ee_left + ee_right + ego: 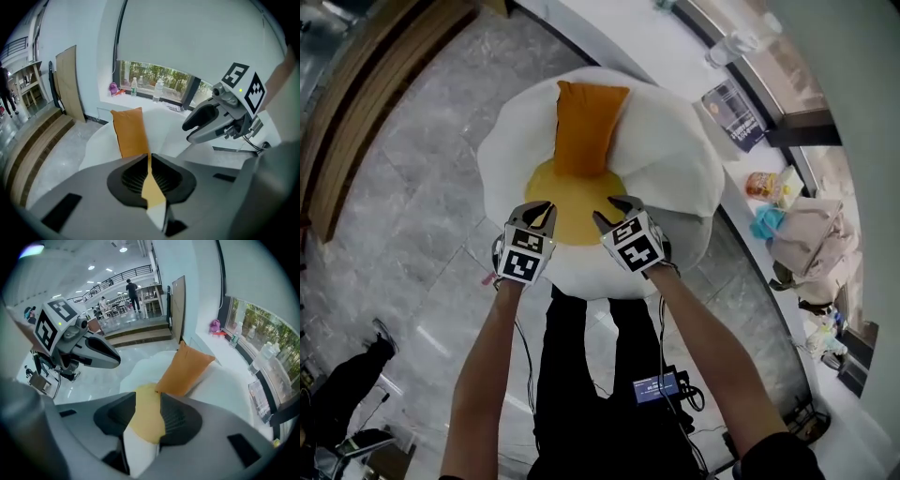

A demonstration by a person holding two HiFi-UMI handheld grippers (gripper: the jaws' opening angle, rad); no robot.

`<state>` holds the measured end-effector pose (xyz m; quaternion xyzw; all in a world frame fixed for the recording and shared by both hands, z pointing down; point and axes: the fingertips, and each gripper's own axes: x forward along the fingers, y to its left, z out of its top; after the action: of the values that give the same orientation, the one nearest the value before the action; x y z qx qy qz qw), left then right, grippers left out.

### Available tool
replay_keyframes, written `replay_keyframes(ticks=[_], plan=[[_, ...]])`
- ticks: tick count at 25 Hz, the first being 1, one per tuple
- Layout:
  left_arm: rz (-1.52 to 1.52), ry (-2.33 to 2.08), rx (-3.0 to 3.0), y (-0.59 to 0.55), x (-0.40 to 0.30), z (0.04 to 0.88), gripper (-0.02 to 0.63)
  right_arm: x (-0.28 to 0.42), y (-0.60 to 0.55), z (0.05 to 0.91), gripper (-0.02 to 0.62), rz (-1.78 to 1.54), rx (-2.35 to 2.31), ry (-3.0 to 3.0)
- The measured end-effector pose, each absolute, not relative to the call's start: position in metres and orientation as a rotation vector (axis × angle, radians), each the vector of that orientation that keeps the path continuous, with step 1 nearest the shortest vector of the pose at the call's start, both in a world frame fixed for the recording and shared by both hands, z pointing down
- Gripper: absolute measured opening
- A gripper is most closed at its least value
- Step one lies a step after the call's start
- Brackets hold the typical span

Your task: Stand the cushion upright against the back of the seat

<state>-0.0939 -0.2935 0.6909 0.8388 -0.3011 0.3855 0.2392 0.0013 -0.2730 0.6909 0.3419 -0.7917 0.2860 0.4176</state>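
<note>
Head view: orange cushion (586,127) stands upright against the white seat's (675,141) back, apart from both claws; left claw (538,212) closed and empty, right claw (616,210) parted.

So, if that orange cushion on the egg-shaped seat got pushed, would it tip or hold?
It would probably tip easily: the cushion stands on its narrow end, propped only against the soft white seat back. It is likely light and floppy, since its sides bulge and its corners look soft. The fabric looks matte, so it is probably not slippery.
</note>
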Motion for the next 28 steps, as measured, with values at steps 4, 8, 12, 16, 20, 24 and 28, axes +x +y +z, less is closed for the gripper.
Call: replay_keyframes(ticks=[4, 8, 12, 16, 20, 24, 28], plan=[[1.044, -0.843, 2.287, -0.281, -0.093, 0.655, 0.029, 0.001, -0.264, 0.65, 0.167, 0.738, 0.878, -2.024], [0.998, -0.853, 2.276, -0.269, -0.095, 0.612, 0.029, 0.006, -0.255, 0.605, 0.146, 0.766, 0.922, -2.06], [0.953, -0.878, 2.293, -0.259, -0.09, 0.569, 0.026, 0.013, -0.248, 0.557, 0.121, 0.722, 0.92, -2.124], [0.888, -0.882, 2.308, -0.24, -0.085, 0.526, 0.026, 0.019, -0.233, 0.508, 0.098, 0.693, 0.925, -2.192], [0.801, -0.882, 2.312, -0.22, -0.081, 0.485, 0.023, 0.025, -0.214, 0.464, 0.055, 0.691, 0.9, -2.251], [0.721, -0.899, 2.319, -0.206, -0.075, 0.447, 0.023, 0.035, -0.191, 0.417, 0.03, 0.678, 0.87, -2.329], [0.651, -0.91, 2.312, -0.187, -0.064, 0.412, 0.023, 0.053, -0.17, 0.376, 0.018, 0.654, 0.903, -2.381]])
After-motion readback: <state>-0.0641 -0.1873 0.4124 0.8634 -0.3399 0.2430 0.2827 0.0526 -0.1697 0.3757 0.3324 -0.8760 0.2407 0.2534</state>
